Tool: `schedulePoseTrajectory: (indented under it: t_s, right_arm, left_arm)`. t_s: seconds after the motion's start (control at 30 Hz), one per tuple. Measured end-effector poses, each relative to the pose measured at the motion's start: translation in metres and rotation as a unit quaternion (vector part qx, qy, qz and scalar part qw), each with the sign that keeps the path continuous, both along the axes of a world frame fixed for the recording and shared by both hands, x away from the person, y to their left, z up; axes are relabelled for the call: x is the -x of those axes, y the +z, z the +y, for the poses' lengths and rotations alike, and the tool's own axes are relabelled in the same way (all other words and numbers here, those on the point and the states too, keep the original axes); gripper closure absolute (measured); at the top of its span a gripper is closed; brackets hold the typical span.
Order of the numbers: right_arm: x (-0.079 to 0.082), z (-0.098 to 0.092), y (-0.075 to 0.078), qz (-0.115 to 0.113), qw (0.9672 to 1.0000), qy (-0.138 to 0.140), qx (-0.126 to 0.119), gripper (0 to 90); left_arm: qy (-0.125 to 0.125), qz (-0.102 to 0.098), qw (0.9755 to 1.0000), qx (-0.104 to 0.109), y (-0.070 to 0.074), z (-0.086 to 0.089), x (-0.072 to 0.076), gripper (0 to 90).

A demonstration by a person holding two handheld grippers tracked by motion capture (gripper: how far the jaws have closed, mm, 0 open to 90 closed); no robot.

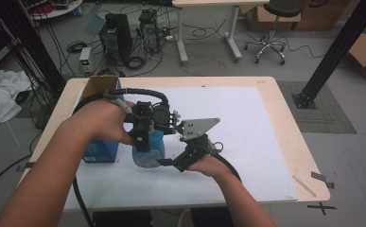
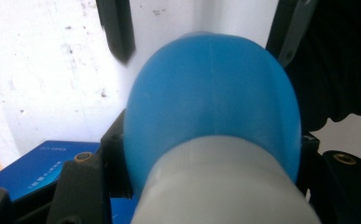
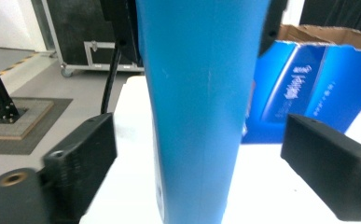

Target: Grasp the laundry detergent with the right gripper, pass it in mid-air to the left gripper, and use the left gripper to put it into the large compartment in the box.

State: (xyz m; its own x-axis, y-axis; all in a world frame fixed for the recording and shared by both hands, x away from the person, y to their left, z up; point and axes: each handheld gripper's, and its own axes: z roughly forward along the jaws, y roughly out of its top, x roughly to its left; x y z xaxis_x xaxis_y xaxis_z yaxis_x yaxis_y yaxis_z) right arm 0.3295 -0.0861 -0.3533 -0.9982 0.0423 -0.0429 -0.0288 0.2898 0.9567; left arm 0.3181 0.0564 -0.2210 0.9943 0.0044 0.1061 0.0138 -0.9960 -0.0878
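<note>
Blue plastic marks the bottle [image 1: 148, 150], which is seen at centre left of the high view, standing on the white sheet [image 1: 247, 142] that covers the table [image 1: 289, 137]. It is held near its top by the left gripper [image 1: 143, 124], which comes down on it from above; in the left gripper view the blue shoulder [image 2: 213, 98] and the pale neck [image 2: 220, 186] are seen clamped between the jaws. The long axis of the bottle runs roughly upright, top toward the left gripper, base toward the table.

Lower right of the bottle in the high view, the right gripper [image 1: 171, 163] is pointed at the lower body from the side. In the right gripper view the blue wall [image 3: 199, 107] is seen rising through the middle of the frame, with the jaws standing wide on either side of it and clear of it; nothing is gripped there. The coming move is judged to turn on this: the bottle lies straight ahead of the right gripper and between its jaws, so it could be closed on the body again or drawn back toward the lower right of the high view.

A blue box [image 1: 100, 146] stands just beside the bottle at its left, so little room is left on that side. To the right and toward the bottom of the frame the sheet lies bare, with ample room before the table edge.
</note>
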Motion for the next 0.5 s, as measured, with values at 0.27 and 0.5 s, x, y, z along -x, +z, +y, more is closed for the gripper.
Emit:
schedulePoseTrajectory:
  t_s: [0.27,0.5]
  right_arm:
    - [-0.005,-0.023,0.01,0.012,0.9988,-0.016,0.045,0.0]
    - [-0.008,-0.045,0.023,0.008,0.9959,-0.025,0.087,0.0]
  left_arm:
    - [0.014,0.001,0.9999,0.004,0.011,0.002,-0.005,38.0]
    - [0.045,0.008,0.9989,0.004,0.022,0.003,-0.013,38.0]
